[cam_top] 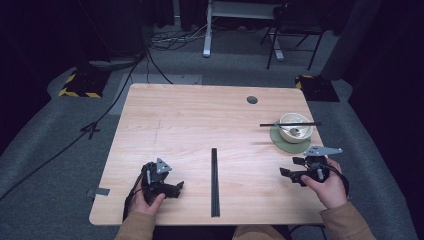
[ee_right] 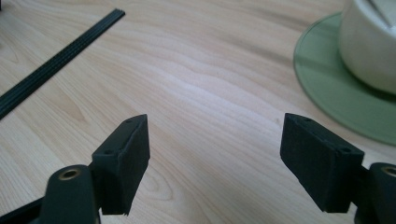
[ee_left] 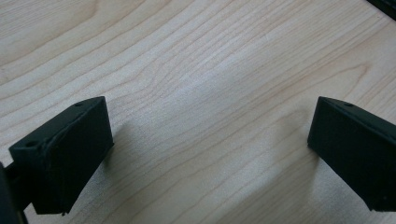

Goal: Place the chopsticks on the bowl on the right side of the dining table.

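Overhead first. High view: a wooden table (cam_top: pixel 200 120) carries a set of black chopsticks (cam_top: pixel 214 182) lying straight, end toward the person, midway between the two hands. Another single black chopstick (cam_top: pixel 290 123) rests across the rim of a cream bowl (cam_top: pixel 296 127), which sits on a green saucer (cam_top: pixel 280 140) at the right side of the table. The left gripper (cam_top: pixel 176 189) rests low on the table near the front edge, jaws apart, nothing between them. The right gripper (cam_top: pixel 290 167) sits just in front of the saucer, jaws also apart and empty. The chopsticks on the table are the things nearest both grippers, so I take them as the work.

Left gripper view: jaws stand wide open over bare wood grain; nothing held. A dark corner at top right may be the chopsticks' end; too little shows to tell.

Right gripper view: jaws wide open, empty. The chopsticks (ee_right: pixel 56 65) run off to the upper left, well apart from the jaws; the saucer (ee_right: pixel 336 93) and bowl (ee_right: pixel 369 46) sit at upper right.

Handling, as judgement: the chopsticks look thin, stiff and light, with a smooth, likely slippery finish, and they lie flat, so little stands proud of the wood to pinch. Best hold is probably across the narrow width, near the middle for balance, or at one end to tip them up. The bowl looks ceramic and breakable; keep clear.

Writing: no brand, label or lettering can be read anywhere.
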A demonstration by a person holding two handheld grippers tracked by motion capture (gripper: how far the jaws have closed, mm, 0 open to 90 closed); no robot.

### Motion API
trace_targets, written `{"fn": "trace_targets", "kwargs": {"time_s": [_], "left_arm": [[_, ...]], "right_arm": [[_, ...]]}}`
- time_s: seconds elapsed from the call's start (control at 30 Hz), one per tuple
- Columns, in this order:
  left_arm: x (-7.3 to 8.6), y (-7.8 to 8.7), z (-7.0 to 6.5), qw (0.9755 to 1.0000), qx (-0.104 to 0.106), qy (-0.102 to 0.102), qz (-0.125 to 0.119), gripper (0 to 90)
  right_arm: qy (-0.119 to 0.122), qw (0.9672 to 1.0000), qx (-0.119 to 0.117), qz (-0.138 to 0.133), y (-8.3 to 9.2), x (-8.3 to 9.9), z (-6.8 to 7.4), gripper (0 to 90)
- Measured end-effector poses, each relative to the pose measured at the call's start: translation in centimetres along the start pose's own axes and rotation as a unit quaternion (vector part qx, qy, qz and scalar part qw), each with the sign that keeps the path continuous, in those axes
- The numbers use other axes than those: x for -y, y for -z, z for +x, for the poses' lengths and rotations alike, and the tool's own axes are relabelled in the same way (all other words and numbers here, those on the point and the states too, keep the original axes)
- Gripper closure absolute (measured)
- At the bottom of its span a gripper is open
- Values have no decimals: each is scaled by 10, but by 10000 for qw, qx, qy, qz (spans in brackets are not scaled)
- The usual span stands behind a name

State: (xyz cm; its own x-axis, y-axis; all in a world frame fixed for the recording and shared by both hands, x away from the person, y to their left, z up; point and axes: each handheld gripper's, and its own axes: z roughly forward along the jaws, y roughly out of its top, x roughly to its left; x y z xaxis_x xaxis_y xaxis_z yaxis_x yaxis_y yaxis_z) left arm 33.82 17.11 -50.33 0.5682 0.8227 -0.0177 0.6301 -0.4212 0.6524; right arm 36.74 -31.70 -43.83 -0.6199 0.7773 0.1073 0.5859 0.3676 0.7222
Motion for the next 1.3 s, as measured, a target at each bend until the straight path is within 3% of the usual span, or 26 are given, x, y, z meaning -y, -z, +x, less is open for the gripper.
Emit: {"fn": "trace_targets", "kwargs": {"time_s": [0.1, 0.23, 0.4, 0.73, 0.97, 1.3], "left_arm": [[0, 0, 0, 10000, 3, 2, 0, 3], [0, 0, 0, 10000, 2, 8, -4, 3], [0, 0, 0, 10000, 4, 3, -1, 3], [0, 0, 0, 10000, -1, -1, 1, 3], [0, 0, 0, 10000, 3, 0, 1, 3], [0, 0, 0, 10000, 33, -3, 10, 3]], "right_arm": [[-10, 10000, -2, 95, -8, 7, 1, 250], [107, 9995, 203, 201, -16, 16, 1, 258], [43, 9996, 191, 199, -24, 26, 0, 257], [27, 9998, 206, -57, -34, 41, 7, 240], [354, 9990, 258, -37, -38, 46, 12, 221], [516, 9979, 383, -54, -46, 50, 15, 127]]}}
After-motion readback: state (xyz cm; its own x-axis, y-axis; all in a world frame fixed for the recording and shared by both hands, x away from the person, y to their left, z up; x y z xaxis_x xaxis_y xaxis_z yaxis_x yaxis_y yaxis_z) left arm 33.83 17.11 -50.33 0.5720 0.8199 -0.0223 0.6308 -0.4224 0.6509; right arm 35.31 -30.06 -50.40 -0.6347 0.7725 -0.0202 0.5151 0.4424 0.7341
